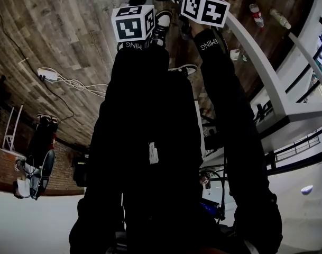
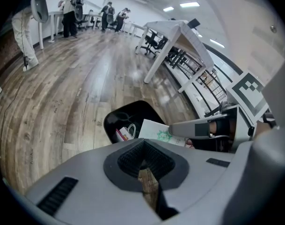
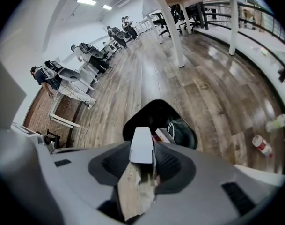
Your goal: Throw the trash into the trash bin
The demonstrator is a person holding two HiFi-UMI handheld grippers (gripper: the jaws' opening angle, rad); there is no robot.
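A: How do the jaws stand?

B: The right gripper [image 3: 143,149] has its jaws partly spread and pinched on a white carton [image 3: 141,137], which stands up between the ribbed pads. The left gripper [image 2: 144,146] has its jaws drawn together at the tips, with only a thin slit behind them and nothing between.

A: And the carton against the bin?

B: Seen along the right jaws, its far end shows in front of the mouth of the black trash bin [image 3: 133,121], which stands on the wooden floor [image 3: 212,93] just beyond both grippers. The left gripper view shows the carton's green-printed face at the bin's right edge.

A: Anything in the bin?

B: A small red-and-white packet [image 2: 123,134] and a loop of white cord [image 3: 171,125] lie inside.

A: Farther out?

B: To the right, well apart from the bin, a red-and-white bottle [image 3: 261,146] lies on the floor, with a pale one [image 3: 279,122] just past it. Beyond stands a white table [image 3: 172,27], and people [image 3: 126,26] are at desks at the far end of the room.
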